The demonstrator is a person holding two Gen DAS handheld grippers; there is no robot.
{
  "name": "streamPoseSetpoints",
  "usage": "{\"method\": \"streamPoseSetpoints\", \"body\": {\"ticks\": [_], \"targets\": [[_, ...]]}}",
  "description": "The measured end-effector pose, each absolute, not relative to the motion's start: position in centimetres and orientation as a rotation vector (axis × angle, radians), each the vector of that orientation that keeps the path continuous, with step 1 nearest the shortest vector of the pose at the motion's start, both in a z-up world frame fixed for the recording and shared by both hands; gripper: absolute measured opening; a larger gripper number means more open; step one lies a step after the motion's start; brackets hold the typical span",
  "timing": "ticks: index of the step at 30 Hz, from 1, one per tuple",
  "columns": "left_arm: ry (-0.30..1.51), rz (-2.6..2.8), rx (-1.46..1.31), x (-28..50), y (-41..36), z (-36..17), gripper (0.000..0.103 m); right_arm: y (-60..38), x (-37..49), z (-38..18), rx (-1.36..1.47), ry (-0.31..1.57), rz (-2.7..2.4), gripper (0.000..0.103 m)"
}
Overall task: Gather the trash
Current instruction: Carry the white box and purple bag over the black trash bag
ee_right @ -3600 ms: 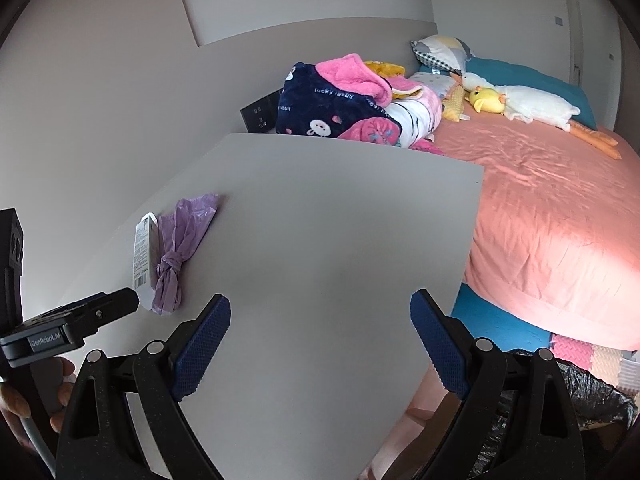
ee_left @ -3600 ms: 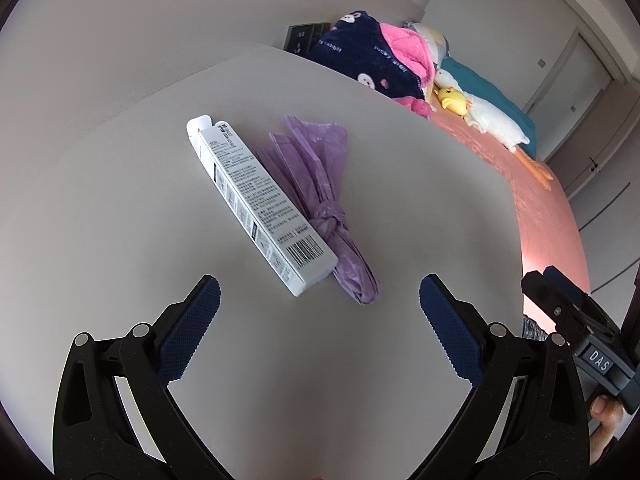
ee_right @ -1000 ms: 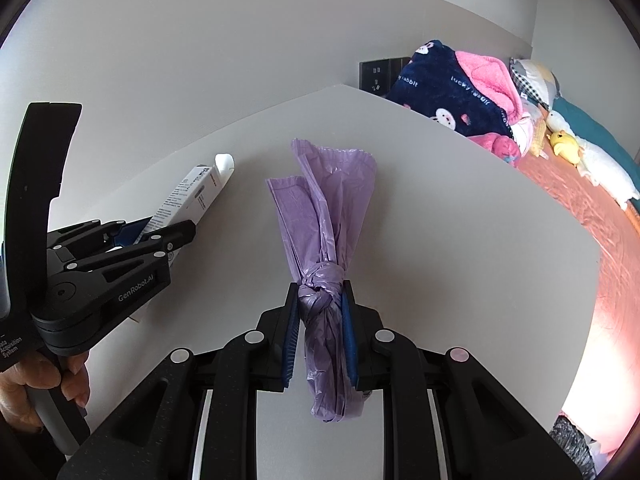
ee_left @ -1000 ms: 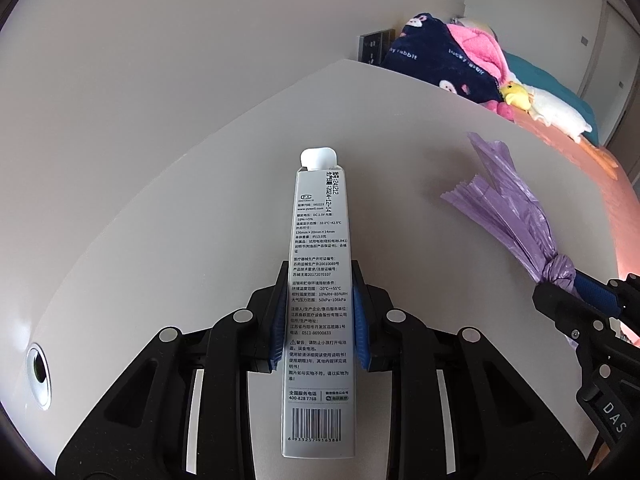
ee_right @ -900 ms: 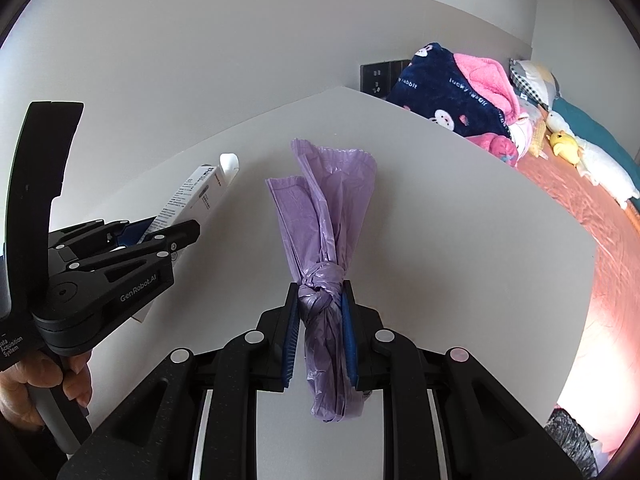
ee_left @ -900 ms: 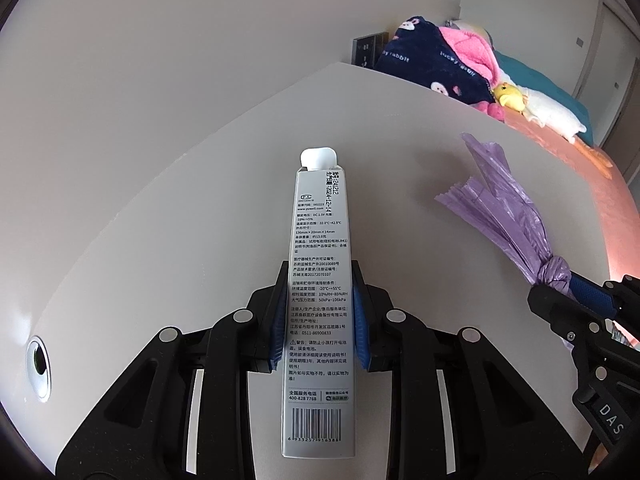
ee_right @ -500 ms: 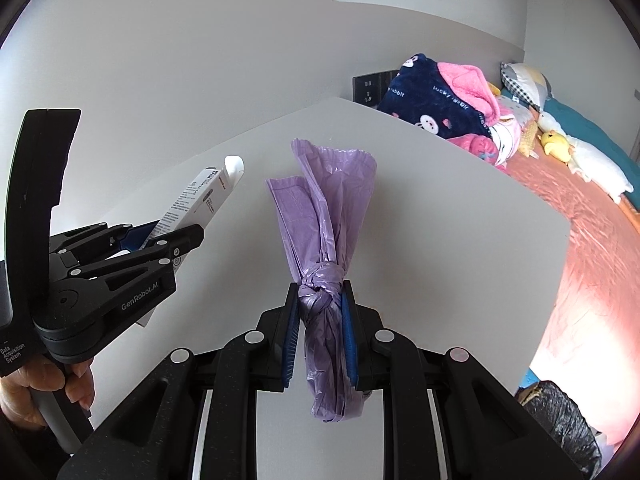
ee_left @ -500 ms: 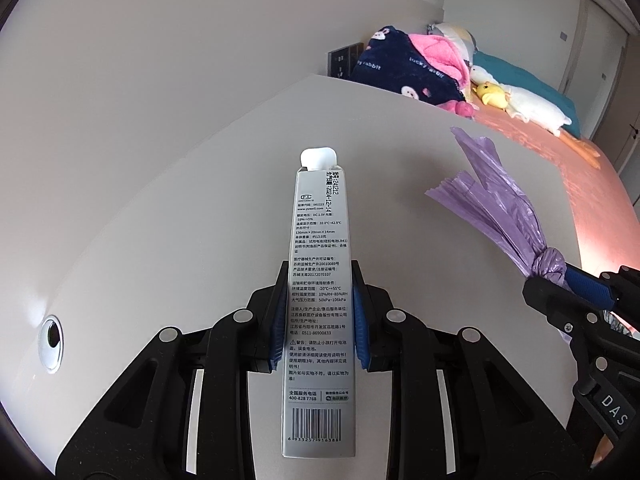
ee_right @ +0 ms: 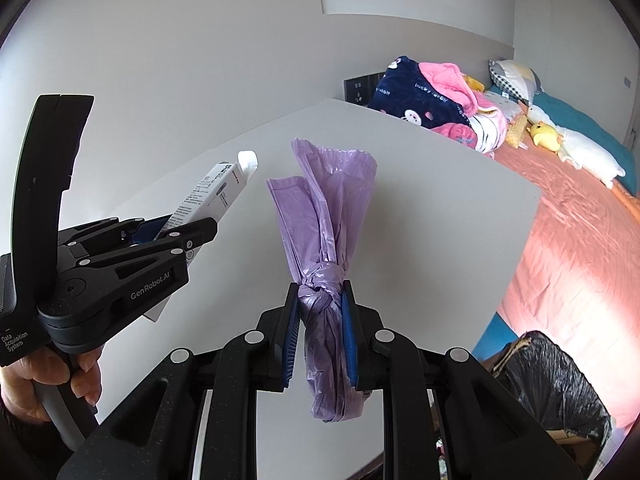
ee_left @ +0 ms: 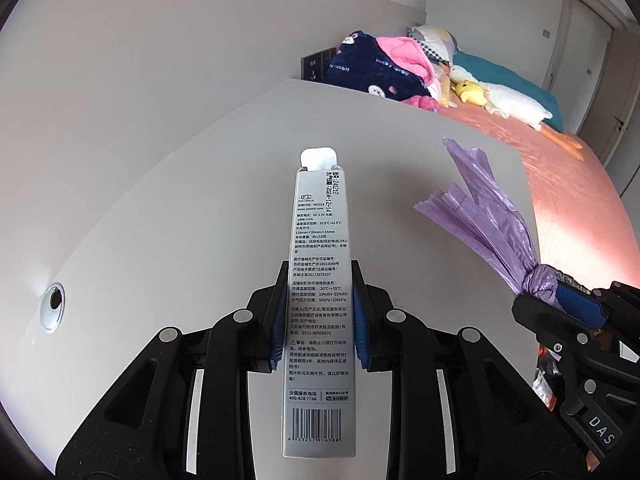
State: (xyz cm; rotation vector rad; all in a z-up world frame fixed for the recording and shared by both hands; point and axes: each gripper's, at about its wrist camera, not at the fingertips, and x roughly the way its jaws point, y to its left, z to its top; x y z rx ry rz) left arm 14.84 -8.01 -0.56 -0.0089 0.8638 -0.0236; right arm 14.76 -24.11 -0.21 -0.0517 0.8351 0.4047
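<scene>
The box [ee_left: 319,300] sits clamped between the left gripper's [ee_left: 319,316] jaws; the knotted purple bag [ee_right: 325,280] is pinched at its knot by the right gripper [ee_right: 320,332]. Both have risen off the desk [ee_left: 200,208] since a second ago, and a black-lined bin [ee_right: 552,384] now shows beyond the right jaw, likely the drop point. A bed [ee_right: 580,216] lies past the desk.

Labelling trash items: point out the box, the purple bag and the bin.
box [ee_left: 320,280], left wrist view, middle of its printed face.
purple bag [ee_right: 322,294], right wrist view, its knot.
bin [ee_right: 554,384], right wrist view, black liner at its rim.
</scene>
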Motion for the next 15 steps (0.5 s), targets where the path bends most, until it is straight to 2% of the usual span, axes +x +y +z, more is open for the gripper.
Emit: {"method": "streamPoseSetpoints", "body": {"ticks": [15], "targets": [[0.852,-0.063,0.008,11.1,-10.5,-0.1,0.027,-26.8,9.7,0.2,-0.007,0.805,0.392,0.021]]}}
